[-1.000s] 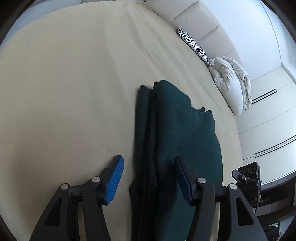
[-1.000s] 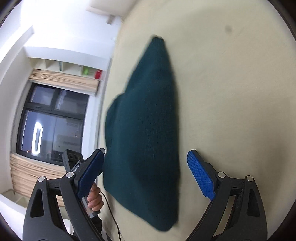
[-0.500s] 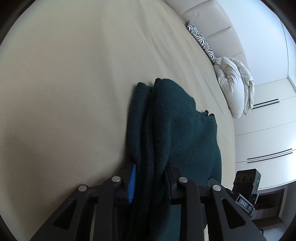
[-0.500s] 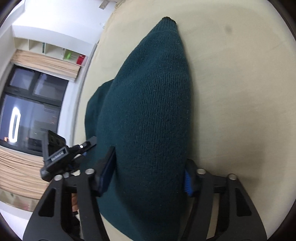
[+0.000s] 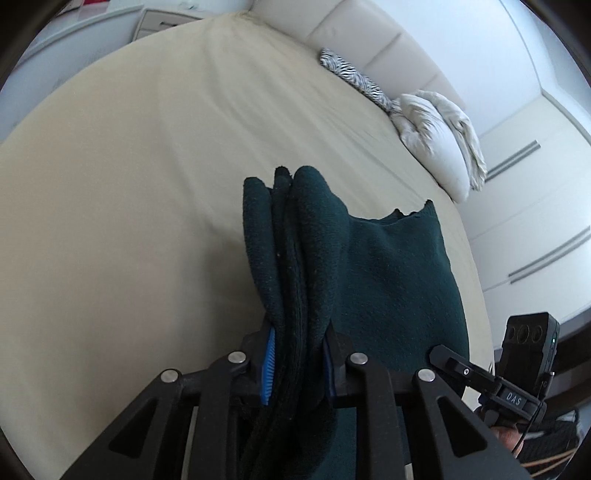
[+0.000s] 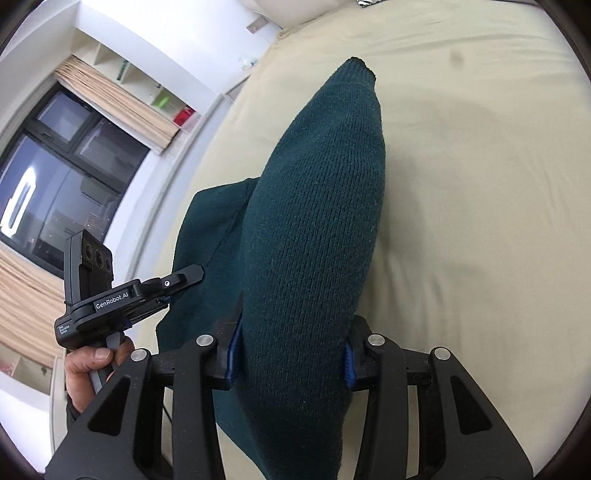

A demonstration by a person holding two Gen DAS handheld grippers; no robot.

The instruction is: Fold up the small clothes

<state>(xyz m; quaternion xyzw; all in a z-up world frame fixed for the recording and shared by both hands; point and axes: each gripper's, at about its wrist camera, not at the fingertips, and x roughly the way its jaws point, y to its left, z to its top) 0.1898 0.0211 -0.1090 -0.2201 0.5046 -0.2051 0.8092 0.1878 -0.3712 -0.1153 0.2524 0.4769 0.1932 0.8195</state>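
Observation:
A folded dark green knit garment (image 5: 388, 280) is held over the beige bed (image 5: 129, 184). My left gripper (image 5: 297, 360) is shut on its layered edge, blue pads pressing the stacked folds. My right gripper (image 6: 291, 354) is shut on the other end of the garment (image 6: 314, 221), which bulges thick between its jaws. The left gripper's body (image 6: 110, 295) and the hand holding it show at the left of the right wrist view. The right gripper's body (image 5: 517, 376) shows at the lower right of the left wrist view.
A white bunched duvet (image 5: 439, 140) and a zebra-print pillow (image 5: 354, 77) lie at the bed's head by the padded headboard (image 5: 369, 33). White wardrobe doors (image 5: 535, 192) stand to the right. A dark window (image 6: 55, 192) with shelves is beyond the bed's left edge.
Both grippers were open around the garment a second ago. They closed on it and have lifted its ends off the bed.

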